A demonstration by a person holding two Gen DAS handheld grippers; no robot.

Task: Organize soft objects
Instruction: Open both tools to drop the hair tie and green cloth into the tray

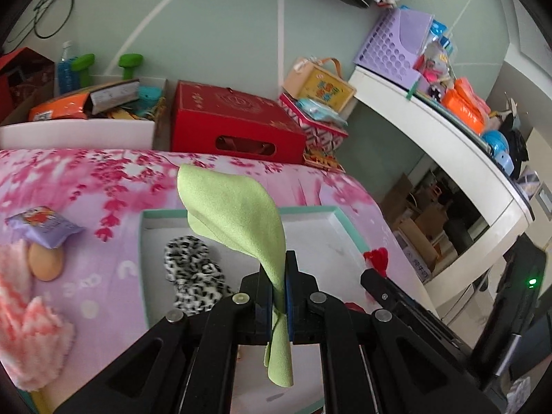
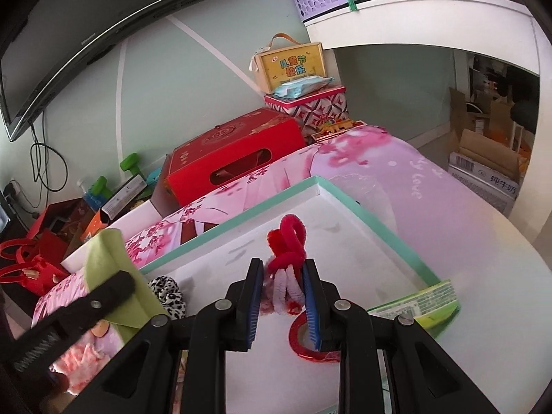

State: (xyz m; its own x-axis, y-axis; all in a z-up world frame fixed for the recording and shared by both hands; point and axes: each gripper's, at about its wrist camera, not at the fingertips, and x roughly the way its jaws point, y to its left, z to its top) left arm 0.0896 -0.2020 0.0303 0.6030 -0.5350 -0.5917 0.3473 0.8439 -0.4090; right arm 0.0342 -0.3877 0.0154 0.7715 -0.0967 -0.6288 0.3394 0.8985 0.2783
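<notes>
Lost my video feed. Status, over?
Left gripper shut on green cloth. Right gripper shut on red-and-pink pipe cleaners. Both over white tray; leopard scrunchie already inside.

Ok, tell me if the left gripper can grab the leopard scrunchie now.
Probably not yet. The left gripper is shut on the green cloth, so its jaws are full. The leopard scrunchie lies uncovered in the white tray just below-left; nothing else blocks it.

Right tool pinches red-and-white pipe cleaners above white tray.

Green cloth, leopard-print scrunchie, red box.
</notes>
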